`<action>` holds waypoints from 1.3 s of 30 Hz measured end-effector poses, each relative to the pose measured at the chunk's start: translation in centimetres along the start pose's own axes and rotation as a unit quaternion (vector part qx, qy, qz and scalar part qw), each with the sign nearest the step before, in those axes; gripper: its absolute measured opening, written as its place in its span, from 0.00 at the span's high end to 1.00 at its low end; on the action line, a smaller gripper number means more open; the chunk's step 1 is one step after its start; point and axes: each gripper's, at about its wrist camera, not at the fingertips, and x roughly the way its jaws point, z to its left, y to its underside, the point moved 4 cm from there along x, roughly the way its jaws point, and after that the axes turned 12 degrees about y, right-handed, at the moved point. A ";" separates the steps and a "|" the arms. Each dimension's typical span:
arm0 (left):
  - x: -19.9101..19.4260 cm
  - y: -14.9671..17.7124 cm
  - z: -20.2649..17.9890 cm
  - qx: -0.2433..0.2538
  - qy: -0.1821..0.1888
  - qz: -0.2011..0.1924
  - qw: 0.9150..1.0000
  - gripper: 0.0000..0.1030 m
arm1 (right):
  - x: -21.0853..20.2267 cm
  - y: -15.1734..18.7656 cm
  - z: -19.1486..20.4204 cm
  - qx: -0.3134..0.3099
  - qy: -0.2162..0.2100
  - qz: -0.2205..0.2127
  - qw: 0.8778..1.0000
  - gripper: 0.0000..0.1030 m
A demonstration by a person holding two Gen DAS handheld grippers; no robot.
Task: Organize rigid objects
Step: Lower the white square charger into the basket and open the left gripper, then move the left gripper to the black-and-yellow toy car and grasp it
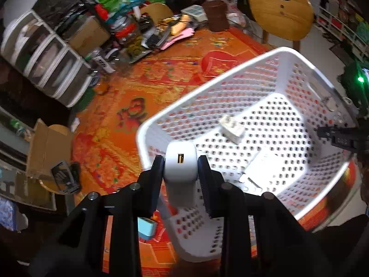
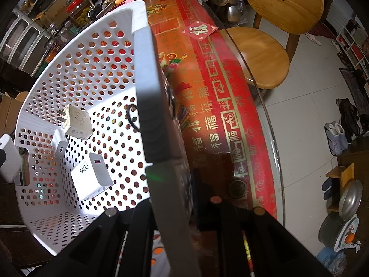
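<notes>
My left gripper is shut on a white USB charger, its pads pressing both sides, just above the near-left rim of a white perforated basket. In the basket lie a beige plug charger and two white ones. The right wrist view shows them as the beige charger, a small white one and a large one marked 90W. My right gripper is shut on the basket's side wall. The held charger appears at that view's left edge.
The basket rests on a glass-topped table with a red-orange cloth. Jars, boxes and a drawer unit crowd the far left. A light-blue object lies under my left gripper. A wooden chair stands by the table edge.
</notes>
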 end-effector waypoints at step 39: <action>0.2 2.6 2.6 -0.028 0.004 0.003 1.000 0.16 | 0.2 0.3 0.1 -0.001 0.002 0.000 1.000 0.89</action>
